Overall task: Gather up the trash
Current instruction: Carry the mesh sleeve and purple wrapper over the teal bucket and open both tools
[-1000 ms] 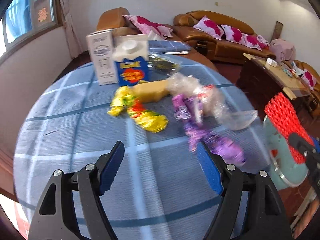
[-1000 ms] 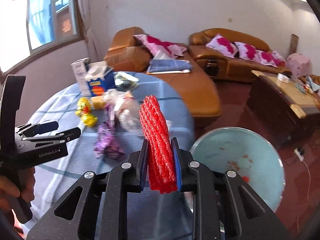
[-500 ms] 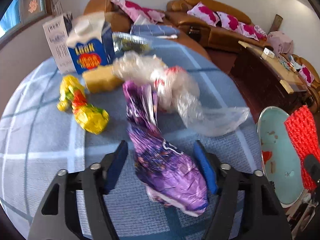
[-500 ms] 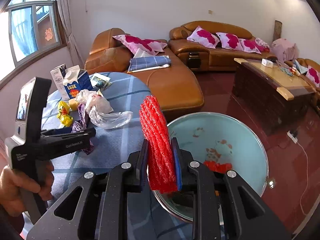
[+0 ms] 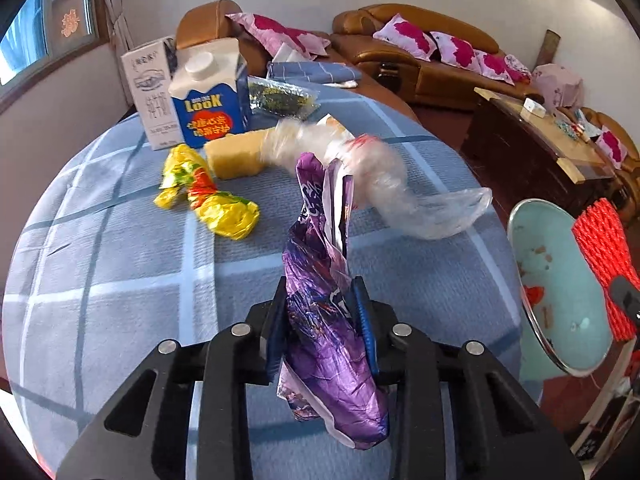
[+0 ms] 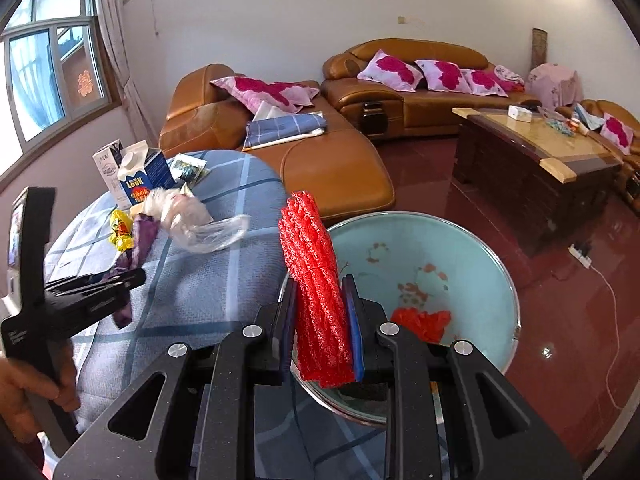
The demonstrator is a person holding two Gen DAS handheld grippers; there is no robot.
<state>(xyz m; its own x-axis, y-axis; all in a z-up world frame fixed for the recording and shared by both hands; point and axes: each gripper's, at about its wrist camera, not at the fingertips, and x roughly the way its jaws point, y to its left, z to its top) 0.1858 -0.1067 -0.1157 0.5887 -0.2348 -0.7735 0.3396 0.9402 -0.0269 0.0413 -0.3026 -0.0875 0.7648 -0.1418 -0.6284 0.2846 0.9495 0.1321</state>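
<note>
My left gripper (image 5: pixel 320 320) is shut on a purple foil wrapper (image 5: pixel 324 280) and holds it just above the blue checked tablecloth (image 5: pixel 120 280). My right gripper (image 6: pixel 320 320) is shut on a red foam net (image 6: pixel 316 280) at the near rim of a light blue basin (image 6: pixel 460 264) beside the table. A red scrap (image 6: pixel 420 322) lies in the basin. On the table lie a yellow wrapper (image 5: pixel 212 200), a clear plastic bag (image 5: pixel 400 192) and a yellow sponge-like block (image 5: pixel 236 154). The left gripper with the purple wrapper also shows in the right wrist view (image 6: pixel 120 280).
A blue milk carton (image 5: pixel 212 100), a white carton (image 5: pixel 148 80) and a dark snack packet (image 5: pixel 280 98) stand at the table's far side. Brown leather sofas (image 6: pixel 340 160) and a dark coffee table (image 6: pixel 532 172) stand beyond, on a red floor.
My left gripper moved forward over the purple wrapper, closed on it and lifted it. My right gripper carried the red net from over the table to the basin's near rim.
</note>
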